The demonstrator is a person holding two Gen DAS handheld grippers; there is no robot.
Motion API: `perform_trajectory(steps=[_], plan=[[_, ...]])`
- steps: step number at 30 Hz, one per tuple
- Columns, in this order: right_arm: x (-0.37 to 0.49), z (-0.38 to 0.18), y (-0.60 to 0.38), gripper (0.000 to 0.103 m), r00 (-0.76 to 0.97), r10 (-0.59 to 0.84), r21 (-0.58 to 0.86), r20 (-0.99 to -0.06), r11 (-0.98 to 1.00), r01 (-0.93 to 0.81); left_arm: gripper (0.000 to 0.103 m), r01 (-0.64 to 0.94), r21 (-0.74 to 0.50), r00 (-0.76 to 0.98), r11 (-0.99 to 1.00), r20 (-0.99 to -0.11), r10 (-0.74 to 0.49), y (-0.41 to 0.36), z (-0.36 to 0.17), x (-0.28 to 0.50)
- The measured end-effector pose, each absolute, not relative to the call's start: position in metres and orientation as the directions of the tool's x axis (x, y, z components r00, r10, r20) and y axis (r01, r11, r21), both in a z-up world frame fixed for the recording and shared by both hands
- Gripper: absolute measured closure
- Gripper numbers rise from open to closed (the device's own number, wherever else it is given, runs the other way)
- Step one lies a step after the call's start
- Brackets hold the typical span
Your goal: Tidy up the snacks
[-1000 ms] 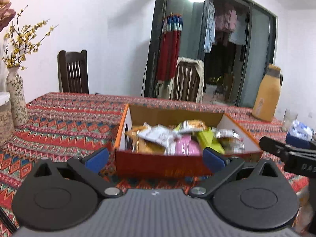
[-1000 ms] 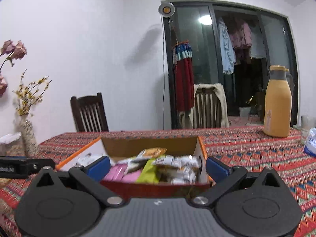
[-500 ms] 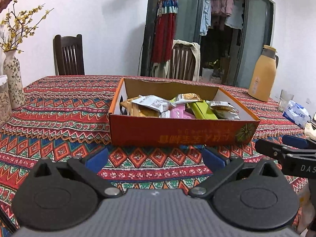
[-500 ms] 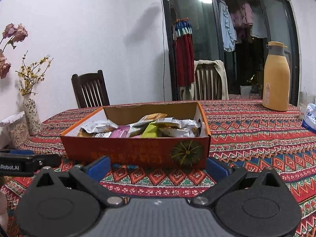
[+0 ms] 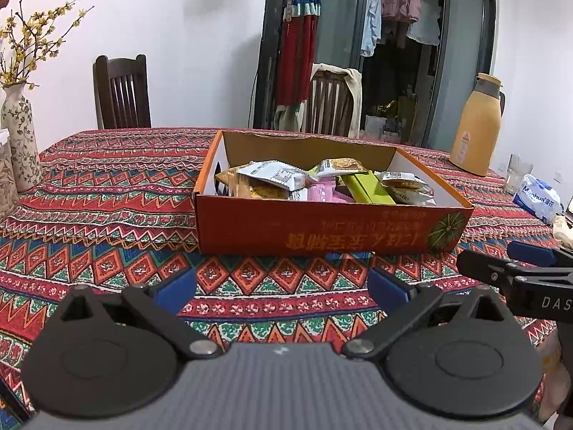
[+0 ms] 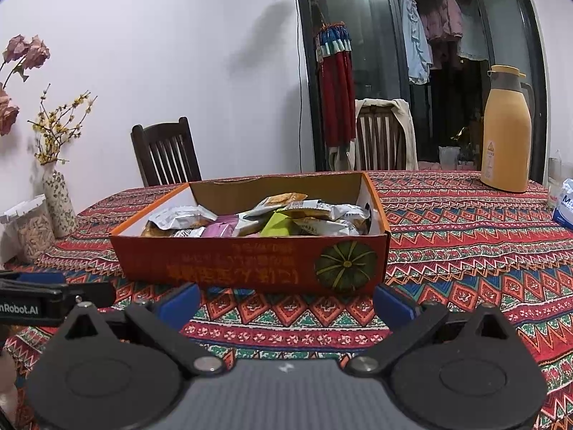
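Left gripper (image 5: 282, 286): jaws spread wide, nothing between them, held over the patterned tablecloth (image 5: 107, 222). Right gripper (image 6: 285, 299): jaws likewise spread and empty; it also appears at the right edge of the left wrist view, beside the left gripper.

Just ahead of both sets of jaws, apart from the fingertips, stands the orange cardboard box (image 5: 322, 229), open-topped, resting flat on the cloth. Inside lie wrapped snacks (image 5: 275, 175) in a loose pile, including a pink packet (image 5: 320, 193) and a green packet (image 5: 369, 188).

Beyond the jaws to the right stands a yellow thermos jug (image 6: 505, 132). Beyond to the left, a flowered vase (image 5: 19, 139). Two wooden chairs (image 5: 121, 93) stand behind the table.
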State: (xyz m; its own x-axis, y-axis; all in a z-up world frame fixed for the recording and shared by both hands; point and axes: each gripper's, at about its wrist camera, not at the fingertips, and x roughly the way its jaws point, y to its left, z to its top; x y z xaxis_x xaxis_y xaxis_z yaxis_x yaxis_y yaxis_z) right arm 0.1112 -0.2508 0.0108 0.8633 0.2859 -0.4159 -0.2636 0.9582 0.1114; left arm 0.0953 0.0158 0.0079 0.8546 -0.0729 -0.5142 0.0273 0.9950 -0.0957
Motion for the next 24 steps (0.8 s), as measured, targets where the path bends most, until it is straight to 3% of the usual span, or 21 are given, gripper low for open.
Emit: perform_trajectory(steps=[24], plan=[[0.1119,0.0097,-0.2521,0.0,0.862,0.285,0.114,-0.42,0.959,-0.261,0.0,0.033,-0.096,0.853,0.995,-0.515,-0.078,0.0149,0.0076,0.0961]])
